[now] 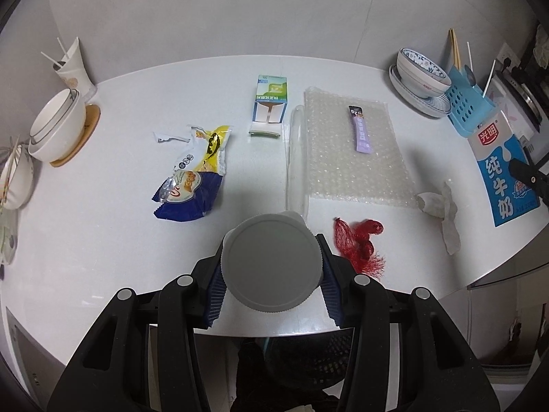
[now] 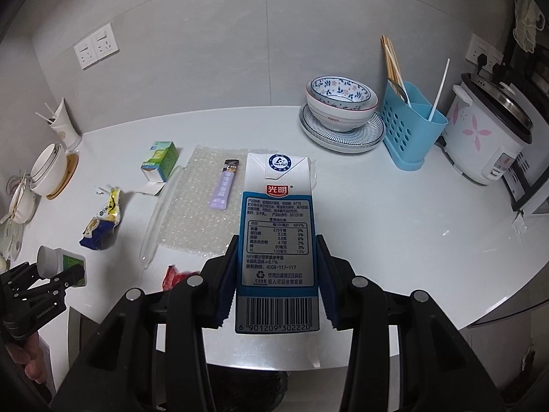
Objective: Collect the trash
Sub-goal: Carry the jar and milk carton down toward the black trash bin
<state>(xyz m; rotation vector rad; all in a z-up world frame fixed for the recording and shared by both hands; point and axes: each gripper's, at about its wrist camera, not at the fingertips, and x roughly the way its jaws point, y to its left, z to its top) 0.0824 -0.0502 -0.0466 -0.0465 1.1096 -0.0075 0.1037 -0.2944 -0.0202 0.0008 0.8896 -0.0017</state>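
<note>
My left gripper is shut on a white pill bottle with a grey lid, held at the counter's near edge; the bottle also shows in the right wrist view. My right gripper is shut on a blue and white milk carton, held above the counter; the carton also shows at the far right of the left wrist view. On the white counter lie a yellow and blue snack wrapper, an open green medicine box, a purple sachet on bubble wrap, red netting and crumpled clear plastic.
Stacked white bowls and a cup with sticks stand at the left. Patterned bowls on plates, a blue utensil holder and a rice cooker stand at the back right. A dark bin sits below the counter edge.
</note>
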